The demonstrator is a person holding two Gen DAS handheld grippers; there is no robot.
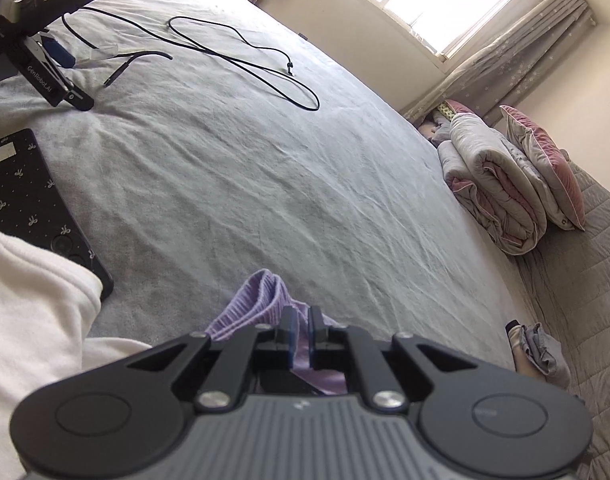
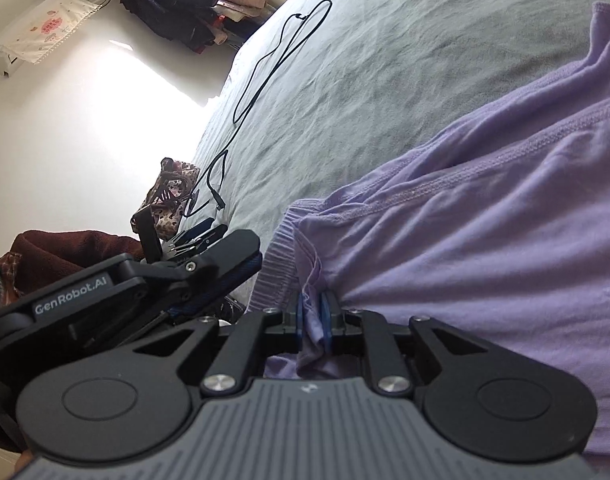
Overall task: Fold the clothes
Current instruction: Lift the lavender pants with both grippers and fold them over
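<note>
Nearest to you, both sets of jaws pinch the lilac garment (image 2: 485, 240): your left gripper (image 1: 301, 334) grips its ribbed hem, your right gripper (image 2: 313, 320) a bunched fold, and the rest drapes over the grey bed (image 1: 265, 184). The right pinch looks thin, so a hard tug could slip it loose. Farther off, the black cable (image 1: 241, 54) could snag a dragged hem.

shirt (image 2: 485, 220) on bed (image 1: 265, 168) | cable (image 1: 245, 56) beyond (far side)
</note>
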